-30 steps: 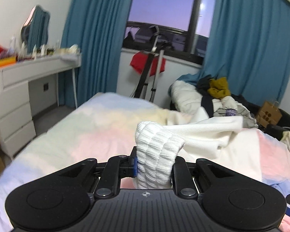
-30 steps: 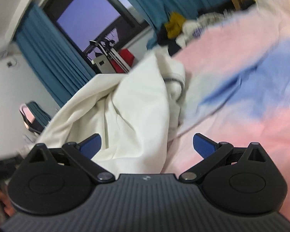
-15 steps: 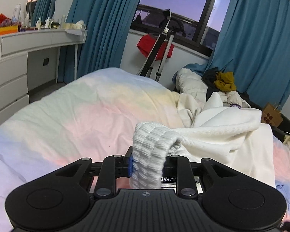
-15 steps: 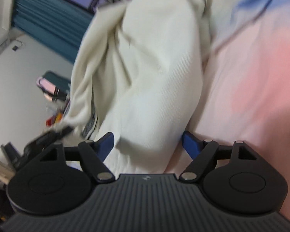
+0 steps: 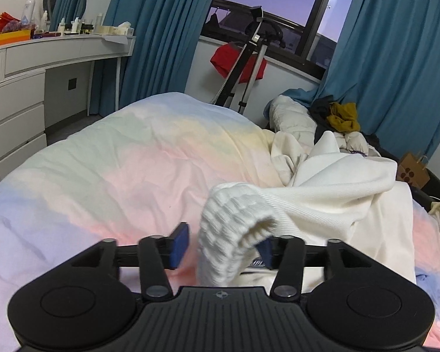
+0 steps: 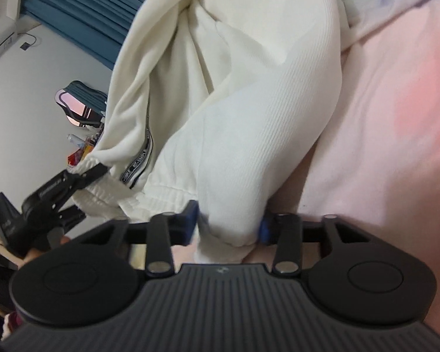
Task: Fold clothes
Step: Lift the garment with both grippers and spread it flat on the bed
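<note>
Two views, one white garment (image 5: 331, 196) on the bed (image 5: 117, 170). Left gripper (image 5: 221, 245): we see jaws spread, ribbed cuff (image 5: 231, 234) draped loose between them. Right gripper (image 6: 227, 224): jaws either side of a fabric fold; grip unclear. Only that view shows the zipper (image 6: 145, 152).
</note>
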